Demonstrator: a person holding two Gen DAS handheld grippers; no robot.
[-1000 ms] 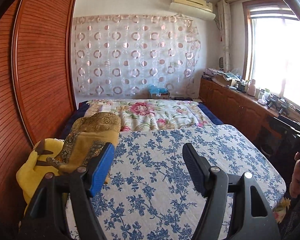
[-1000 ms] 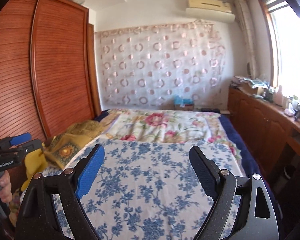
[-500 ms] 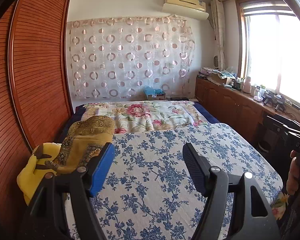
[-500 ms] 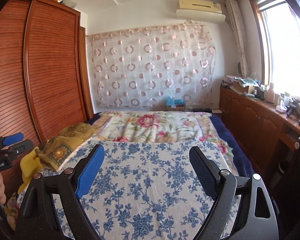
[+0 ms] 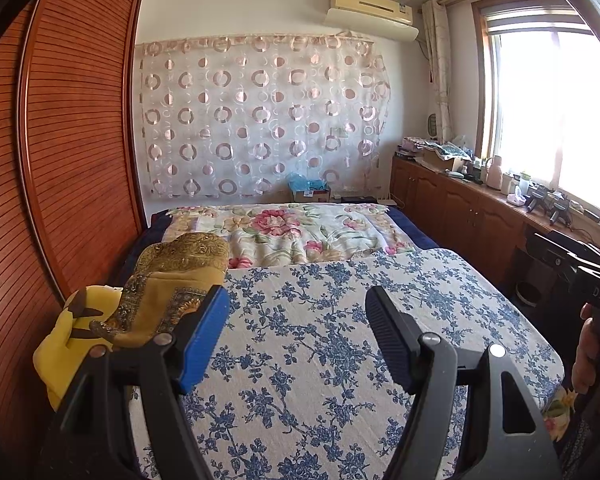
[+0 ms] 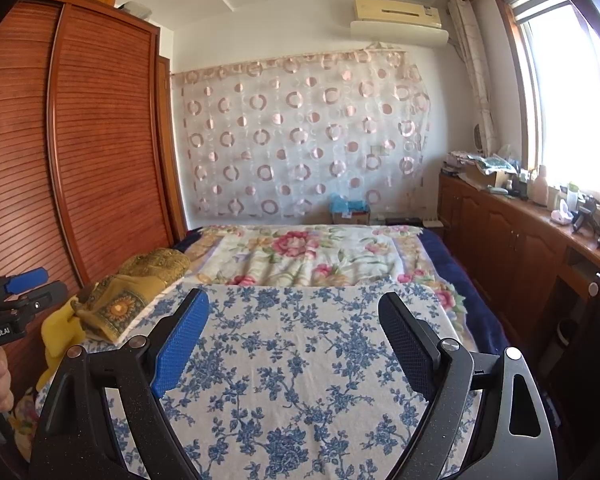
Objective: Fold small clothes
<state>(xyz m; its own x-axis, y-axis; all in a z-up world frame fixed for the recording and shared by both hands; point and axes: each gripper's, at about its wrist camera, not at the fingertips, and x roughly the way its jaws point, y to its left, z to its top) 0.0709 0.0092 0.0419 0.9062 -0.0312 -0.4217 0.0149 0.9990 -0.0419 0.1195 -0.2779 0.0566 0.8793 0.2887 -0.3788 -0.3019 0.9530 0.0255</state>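
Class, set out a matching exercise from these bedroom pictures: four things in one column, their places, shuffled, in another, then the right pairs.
1. mustard patterned cloth
2. cream air conditioner
3. blue-flowered white quilt
4. pale ring-patterned curtain

A. high on the far wall
B. under the open left hand-held gripper
C. bed's left edge, by the wardrobe
D. behind the bed's far end

Pairs: 1-C, 2-A, 3-B, 4-D

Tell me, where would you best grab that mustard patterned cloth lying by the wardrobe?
Probably by the near patterned border of the mustard cloth, where an edge droops loose over the yellow garment. The open left gripper is nearest, coming from the bed's middle since the wardrobe blocks the far side.
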